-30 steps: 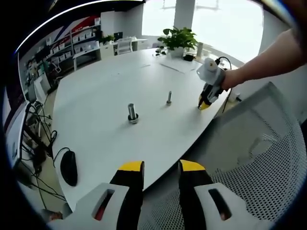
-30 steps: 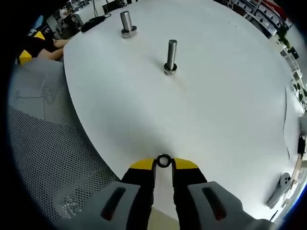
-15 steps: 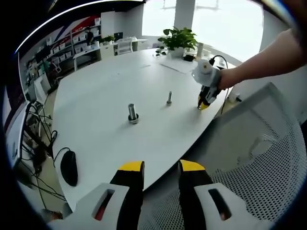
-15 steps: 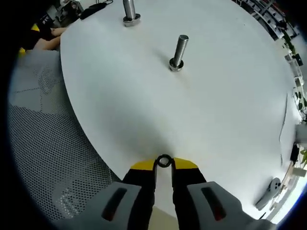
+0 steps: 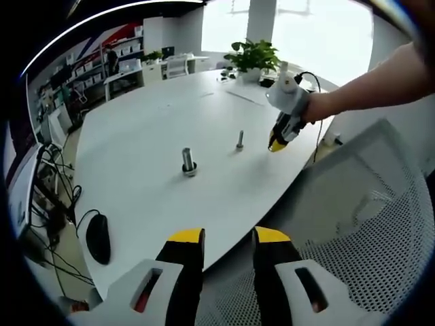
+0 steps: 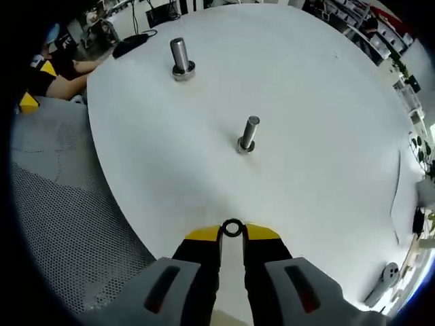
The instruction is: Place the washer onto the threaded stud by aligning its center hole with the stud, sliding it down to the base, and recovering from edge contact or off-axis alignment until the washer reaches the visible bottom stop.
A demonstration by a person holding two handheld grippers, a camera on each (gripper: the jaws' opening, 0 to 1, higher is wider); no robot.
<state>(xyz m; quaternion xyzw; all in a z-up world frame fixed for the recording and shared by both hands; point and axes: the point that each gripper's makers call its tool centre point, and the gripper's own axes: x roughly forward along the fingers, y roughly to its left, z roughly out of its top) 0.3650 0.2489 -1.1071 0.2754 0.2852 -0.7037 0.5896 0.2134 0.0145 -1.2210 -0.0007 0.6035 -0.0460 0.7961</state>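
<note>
pinching the washer (image 6: 232, 228) between its yellow tips, the right gripper (image 6: 232, 232) hovers above the white table (image 6: 326, 156) — the ring stands on edge, hole facing the camera, short of the threaded stud (image 6: 248, 134). a thicker stud (image 6: 179, 58) stands further off, well apart from the first. in the left gripper view the right gripper (image 5: 276, 144) hangs in the air just beside the threaded stud (image 5: 239, 140), held by a person's hand (image 5: 318, 109). the left gripper (image 5: 228, 239) sits back over the table edge, jaws parted and holding nothing — a black mouse (image 5: 97, 238) lies nearby, a potted plant (image 5: 252, 56) at the far end.
</note>
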